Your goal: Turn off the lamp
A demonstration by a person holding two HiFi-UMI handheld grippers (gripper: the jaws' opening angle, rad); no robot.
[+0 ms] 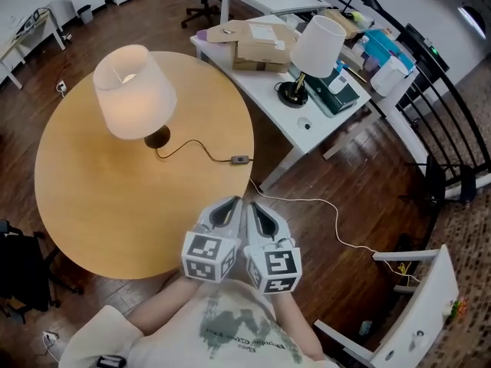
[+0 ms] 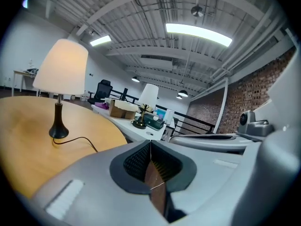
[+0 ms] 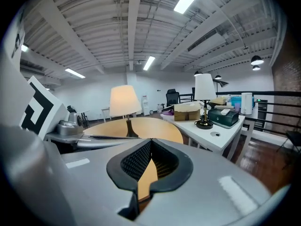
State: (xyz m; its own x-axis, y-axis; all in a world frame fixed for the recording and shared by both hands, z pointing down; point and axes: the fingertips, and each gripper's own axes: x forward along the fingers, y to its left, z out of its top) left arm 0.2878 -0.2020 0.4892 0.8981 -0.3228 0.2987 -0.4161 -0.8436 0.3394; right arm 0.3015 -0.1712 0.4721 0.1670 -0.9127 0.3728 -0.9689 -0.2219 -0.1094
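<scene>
A lit lamp (image 1: 133, 92) with a white shade and dark base stands on the round wooden table (image 1: 92, 198); it also shows in the left gripper view as the lamp (image 2: 61, 76) and in the right gripper view as the lamp (image 3: 124, 102). Its black cord runs right to an inline switch (image 1: 240, 159) near the table's edge. My left gripper (image 1: 229, 209) and right gripper (image 1: 259, 211) are held side by side at the table's near right edge, both shut with nothing between the jaws, short of the switch.
A white desk (image 1: 307, 121) at the right carries a second, unlit lamp (image 1: 314, 52), a cardboard box (image 1: 261, 48) and a dark green case (image 1: 337, 90). A white cable (image 1: 330, 213) trails over the wooden floor. A white chair (image 1: 422, 305) stands at lower right.
</scene>
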